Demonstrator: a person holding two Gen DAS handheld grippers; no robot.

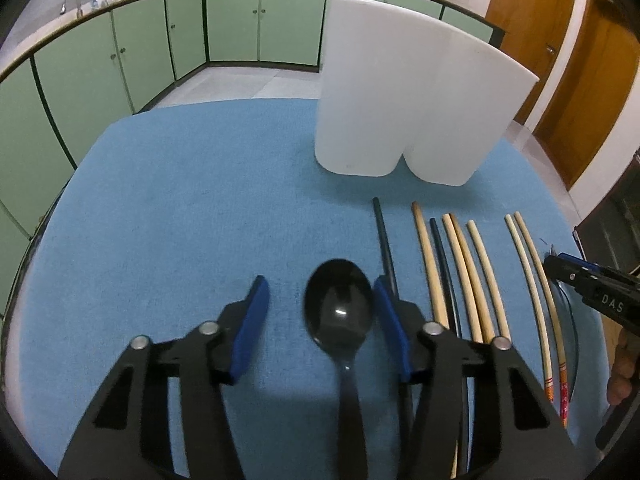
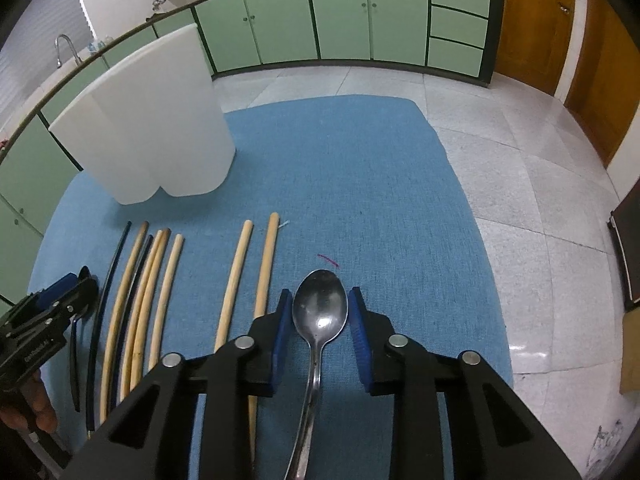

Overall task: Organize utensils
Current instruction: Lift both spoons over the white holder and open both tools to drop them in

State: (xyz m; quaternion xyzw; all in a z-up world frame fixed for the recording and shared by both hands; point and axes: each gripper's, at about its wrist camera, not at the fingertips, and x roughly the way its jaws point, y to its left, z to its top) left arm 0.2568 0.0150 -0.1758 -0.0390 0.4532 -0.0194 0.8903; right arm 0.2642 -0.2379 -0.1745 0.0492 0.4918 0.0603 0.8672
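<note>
The left tool (image 1: 318, 300) stands with its blue-padded jaws apart around the bowl of a glossy black spoon (image 1: 340, 312). The right-hand pad sits just at the bowl's edge; the other pad is clear of it, so nothing is clamped. The spoon lies flat on the desk (image 1: 168, 208), which is covered in a blue, finely woven cloth, and its slim handle runs back under the tool.

The right tool (image 2: 320, 314) straddles a steel spoon (image 2: 320, 308), a shiny oval bowl with dull smudges and a narrow curved handle. Its ribbed blue pads stand close on either side of the bowl, and whether they touch it cannot be told.

Between the two spoons lies a row of chopsticks (image 2: 152, 300): round pale wooden sticks and thin black ones, roughly parallel. A separate wooden pair (image 2: 248, 280) lies just beside the steel spoon.

Beyond the chopsticks stands a tall white utensil holder (image 1: 404, 92), smooth matte plastic, two rounded lobes joined side by side.

Only the left wrist view shows red-patterned ends on the separate pair. Only the right wrist view shows a small purple mark (image 2: 328, 260) on the cloth past the steel spoon and a hand (image 2: 28, 408) gripping the left tool.
</note>
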